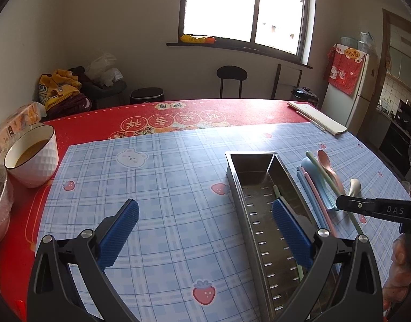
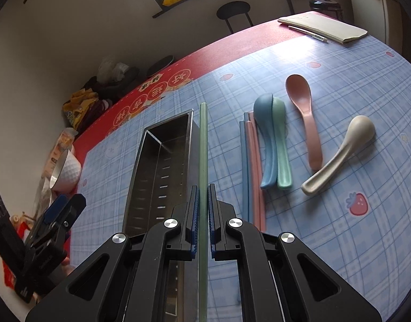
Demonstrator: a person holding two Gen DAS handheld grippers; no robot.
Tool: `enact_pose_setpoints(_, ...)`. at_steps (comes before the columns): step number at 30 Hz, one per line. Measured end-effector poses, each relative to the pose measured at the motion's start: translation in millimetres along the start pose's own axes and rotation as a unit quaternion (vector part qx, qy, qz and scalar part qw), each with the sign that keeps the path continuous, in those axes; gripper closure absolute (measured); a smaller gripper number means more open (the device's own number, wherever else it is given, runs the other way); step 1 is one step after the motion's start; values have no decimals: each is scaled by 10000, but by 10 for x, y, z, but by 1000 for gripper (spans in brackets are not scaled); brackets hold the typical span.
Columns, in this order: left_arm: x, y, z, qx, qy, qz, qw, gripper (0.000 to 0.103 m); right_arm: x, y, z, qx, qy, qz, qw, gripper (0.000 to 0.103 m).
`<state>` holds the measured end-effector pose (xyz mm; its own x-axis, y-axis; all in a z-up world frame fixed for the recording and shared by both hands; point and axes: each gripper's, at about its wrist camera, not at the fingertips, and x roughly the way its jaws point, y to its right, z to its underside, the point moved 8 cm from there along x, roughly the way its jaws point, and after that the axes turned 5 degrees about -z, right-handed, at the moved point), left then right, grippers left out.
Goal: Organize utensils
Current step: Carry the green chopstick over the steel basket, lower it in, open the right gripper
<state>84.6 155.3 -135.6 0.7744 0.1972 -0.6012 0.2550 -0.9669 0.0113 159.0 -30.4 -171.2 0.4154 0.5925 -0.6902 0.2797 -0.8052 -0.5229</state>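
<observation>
A long steel utensil holder [image 1: 262, 187] [image 2: 157, 161] lies on the checked mat. One green chopstick [image 1: 276, 190] lies inside it. My right gripper [image 2: 202, 190] [image 1: 339, 201] is shut on a second green chopstick [image 2: 203, 145] and holds it just right of the holder. Beside it lie blue and pink chopsticks [image 2: 252, 166], a blue spoon [image 2: 264, 123] nested with a green spoon [image 2: 282, 139], a pink spoon [image 2: 302, 99] and a beige spoon [image 2: 345, 145]. My left gripper [image 1: 205, 214] is open and empty above the mat, its right finger over the holder.
A white bowl [image 1: 31, 158] with brown liquid stands at the table's left edge, next to a tissue pack [image 1: 14, 123]. A folded cloth with a pen [image 1: 317, 118] lies at the far right corner. A black chair [image 1: 231, 79] stands beyond the table.
</observation>
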Motion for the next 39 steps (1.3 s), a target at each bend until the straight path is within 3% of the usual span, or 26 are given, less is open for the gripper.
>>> enact_pose_setpoints(15, 13, -88, 0, -184, -17, -73, 9998, 6, 340, -245, 63, 605, -371, -296, 9970, 97)
enact_pose_setpoints(39, 48, -168, 12, -258, -84, -137, 9995, 6, 525, -176, 172, 854, -583, -34, 9946, 96)
